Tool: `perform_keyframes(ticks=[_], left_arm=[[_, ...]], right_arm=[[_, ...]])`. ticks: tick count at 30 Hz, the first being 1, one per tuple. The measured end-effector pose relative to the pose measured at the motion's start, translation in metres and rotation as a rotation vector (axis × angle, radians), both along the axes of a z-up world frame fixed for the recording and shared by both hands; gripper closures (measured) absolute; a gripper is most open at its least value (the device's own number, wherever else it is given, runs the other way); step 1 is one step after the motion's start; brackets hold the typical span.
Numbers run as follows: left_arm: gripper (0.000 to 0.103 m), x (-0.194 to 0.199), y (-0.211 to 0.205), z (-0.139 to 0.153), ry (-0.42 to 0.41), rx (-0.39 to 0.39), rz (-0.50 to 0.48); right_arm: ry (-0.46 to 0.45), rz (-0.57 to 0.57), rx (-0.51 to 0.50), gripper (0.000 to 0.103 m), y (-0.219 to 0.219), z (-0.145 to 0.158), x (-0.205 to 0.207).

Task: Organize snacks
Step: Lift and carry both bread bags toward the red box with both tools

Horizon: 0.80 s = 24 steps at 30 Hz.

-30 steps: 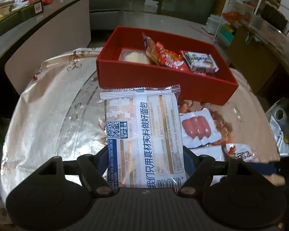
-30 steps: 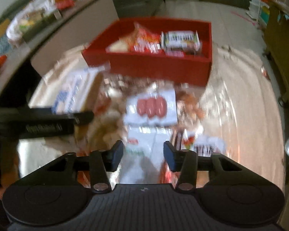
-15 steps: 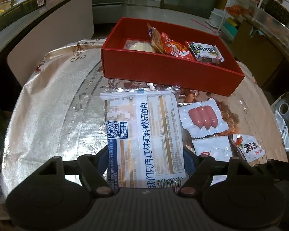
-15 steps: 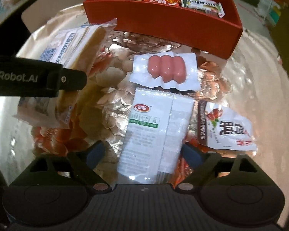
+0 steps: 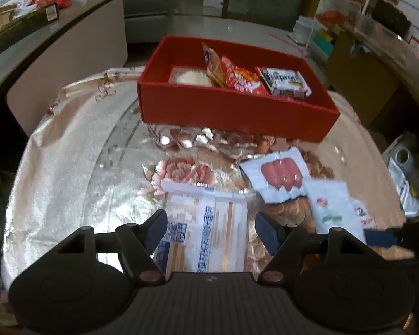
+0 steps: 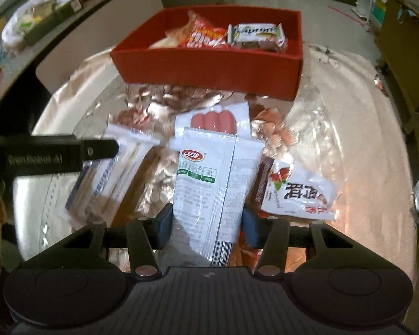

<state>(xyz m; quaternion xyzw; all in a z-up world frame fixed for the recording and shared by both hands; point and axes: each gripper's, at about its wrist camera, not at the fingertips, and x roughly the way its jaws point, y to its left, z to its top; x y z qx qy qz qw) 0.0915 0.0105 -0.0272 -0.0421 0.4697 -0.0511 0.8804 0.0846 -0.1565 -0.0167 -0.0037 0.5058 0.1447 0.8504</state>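
A red box (image 5: 231, 109) (image 6: 209, 64) at the far side of the table holds a few snack packs. My left gripper (image 5: 211, 227) is open above a blue-and-white bread pack (image 5: 206, 231) that lies flat on the foil cloth; the pack also shows in the right wrist view (image 6: 109, 176). My right gripper (image 6: 206, 227) is shut on a white snack pack with a red logo (image 6: 209, 184) and holds it tilted up. A sausage pack (image 5: 282, 173) (image 6: 212, 122) lies behind it. A white pack with dark characters (image 6: 299, 192) lies to the right.
The foil-covered table (image 5: 69, 167) is round, with its edge close on the left and right. A counter with clutter (image 5: 22, 8) runs behind on the left. Shelves and cardboard boxes (image 5: 363, 64) stand at the back right.
My left gripper opened and the bread pack dropped flat onto the cloth. My right gripper closed on the white logo pack and lifted it.
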Motion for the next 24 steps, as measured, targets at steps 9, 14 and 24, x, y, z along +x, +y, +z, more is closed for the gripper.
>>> perform_keyframes(ticks=[9, 14, 24], left_arm=[[0.015, 0.017, -0.018, -0.049, 0.087, 0.145, -0.015], [0.034, 0.007, -0.02, -0.049, 0.092, 0.13, -0.014], [0.042, 0.0, -0.011, -0.021, 0.062, 0.029, 0.008]], right_arm=[[-0.009, -0.003, 0.043, 0.044, -0.002, 0.006, 0.004], [-0.008, 0.003, 0.049, 0.044, -0.004, 0.007, 0.003], [-0.05, 0.005, 0.073, 0.044, -0.006, 0.021, 0.002]])
